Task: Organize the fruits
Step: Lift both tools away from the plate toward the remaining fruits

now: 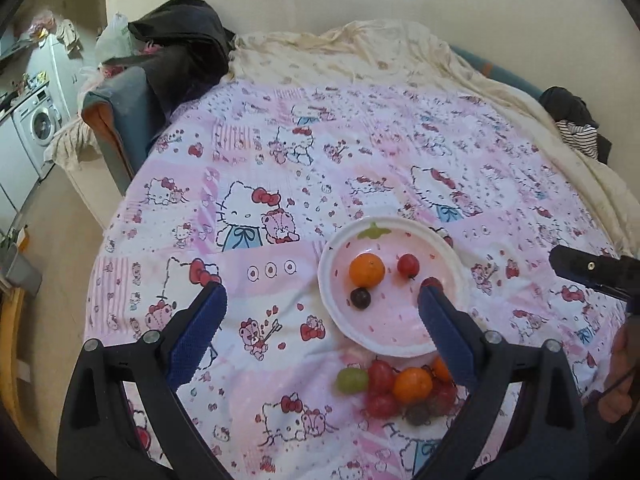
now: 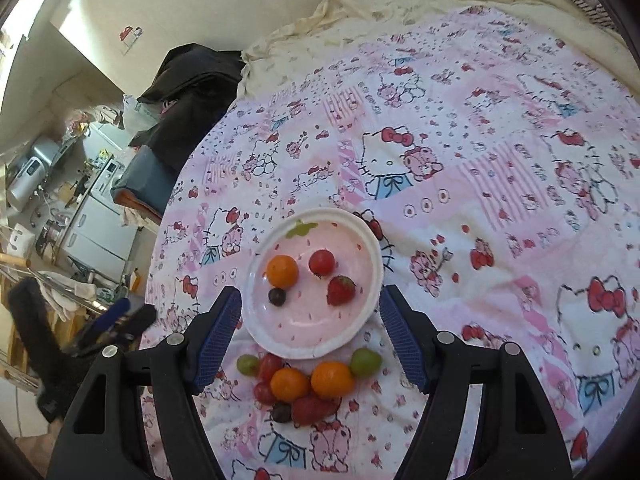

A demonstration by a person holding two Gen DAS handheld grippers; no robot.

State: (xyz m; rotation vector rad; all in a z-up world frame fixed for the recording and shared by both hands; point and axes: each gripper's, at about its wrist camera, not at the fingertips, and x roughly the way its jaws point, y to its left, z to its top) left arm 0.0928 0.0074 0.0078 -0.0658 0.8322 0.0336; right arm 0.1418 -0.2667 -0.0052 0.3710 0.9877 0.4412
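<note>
A white plate (image 1: pixel 384 322) (image 2: pixel 316 322) with a pink middle lies on the Hello Kitty bedspread (image 1: pixel 280 168). It holds an orange (image 1: pixel 367 269) (image 2: pixel 282 271), a cherry tomato (image 1: pixel 408 265) (image 2: pixel 321 262), a dark grape (image 1: pixel 361 298) (image 2: pixel 277 297) and a strawberry (image 2: pixel 341 290). A loose fruit pile (image 1: pixel 404 388) (image 2: pixel 304 384) of oranges, green grapes, tomatoes and a strawberry sits just in front of the plate. My left gripper (image 1: pixel 320 292) hangs open above the plate with nothing in it. The right gripper (image 2: pixel 311 295) is also open and holds nothing, raised over the plate.
The bed drops off at its left edge (image 1: pixel 120 216) to the floor, with a washing machine (image 1: pixel 38 126) beyond. Dark clothes (image 1: pixel 180 40) are heaped at the far left corner, and a crumpled cream sheet (image 1: pixel 360 52) lies along the back. Striped clothing (image 1: pixel 576 132) rests at the far right.
</note>
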